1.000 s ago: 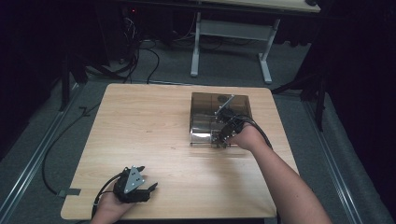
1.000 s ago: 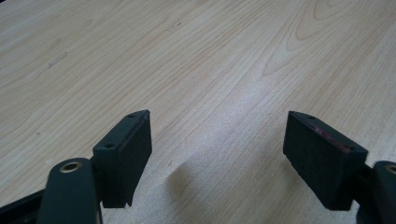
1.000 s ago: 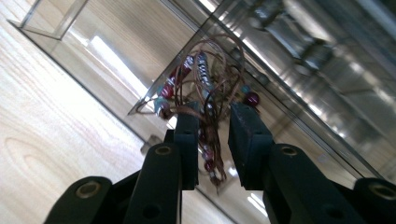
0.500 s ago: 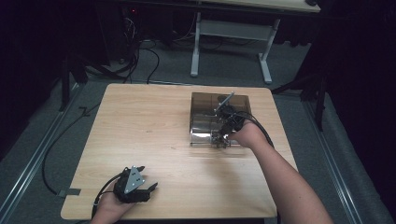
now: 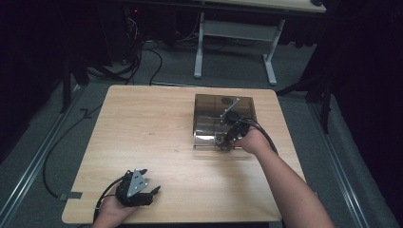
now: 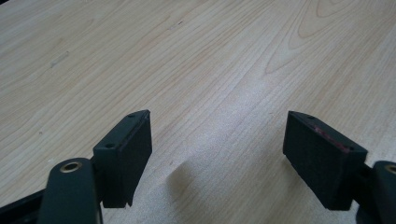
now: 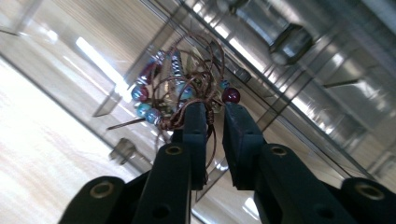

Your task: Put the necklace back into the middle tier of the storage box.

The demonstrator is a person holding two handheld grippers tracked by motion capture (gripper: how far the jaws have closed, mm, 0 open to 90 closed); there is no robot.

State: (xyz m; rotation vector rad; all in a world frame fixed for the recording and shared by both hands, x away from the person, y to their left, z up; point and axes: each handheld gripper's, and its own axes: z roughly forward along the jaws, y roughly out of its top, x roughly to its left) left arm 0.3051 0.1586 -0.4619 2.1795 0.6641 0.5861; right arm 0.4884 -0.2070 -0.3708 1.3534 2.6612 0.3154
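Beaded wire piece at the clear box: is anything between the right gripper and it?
No. The right gripper has its fingers closed on the copper wire of the beaded wire piece, just at the clear box. Nothing visible comes between them.

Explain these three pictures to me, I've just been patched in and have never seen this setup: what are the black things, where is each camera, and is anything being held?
There is no robot here: a person holds a hand-held two-jaw gripper in each hand at a light wooden table. The high view looks down from above the person's side. The other two cameras ride on the grippers and look along their black jaws.

The left gripper rests near the table's front left corner, jaws wide apart with bare wood between them.

The right gripper is at the front of a clear smoky plastic box on the table's right side. Its jaws are nearly closed on a tangle of thin brown wire strung with red and blue beads. What else the box contains is hard to tell.
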